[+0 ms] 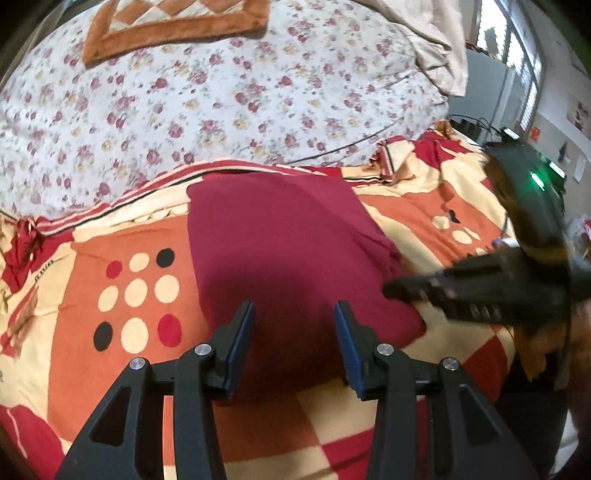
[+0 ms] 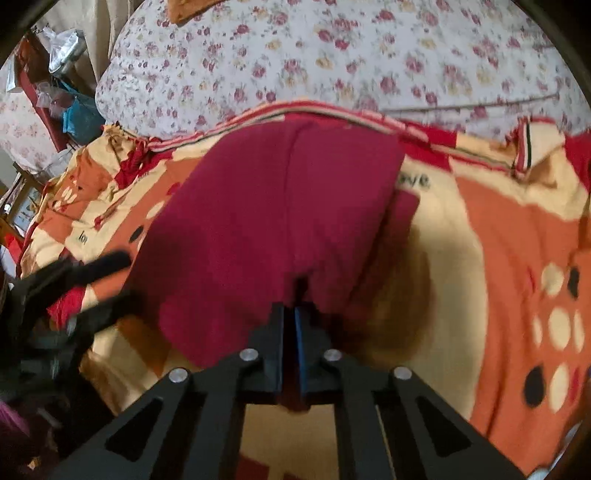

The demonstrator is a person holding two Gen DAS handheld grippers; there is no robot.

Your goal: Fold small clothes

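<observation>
Maroon cloth fills the middle of both views: the small garment [image 1: 288, 251] lies spread on your patterned bedspread [image 1: 85, 302], a sheet of orange, cream and red blocks with groups of cream, red and black dots. Its far edge sits close to the striped border of that bedspread, and beyond the border lies the white floral quilt [image 1: 184, 110]. A brown-edged checked blanket [image 1: 173, 26] rests on the quilt at the far side, and a beige cloth [image 1: 436, 40] hangs down at the upper right of the left wrist view.

Your left gripper [image 1: 294, 343] stands wide, its blue-padded fingers [image 1: 242, 343] apart with the near part of the garment showing between them. You cannot tell from this view whether the tips touch the fabric or sit just above it.

Your right gripper [image 2: 294, 332] is clamped narrow on the near edge of the garment [image 2: 266, 206]; a pinch of maroon fabric shows between the pads, and the cloth rises toward the pinch. On the right side of the garment a second layer [image 2: 404, 218] shows just beside the main panel, lying on the cream part of the bedspread [image 2: 517, 229].

From the left wrist view, the right gripper [image 1: 402, 290] comes in from the right, blurred, with its tips at the garment's right edge.
</observation>
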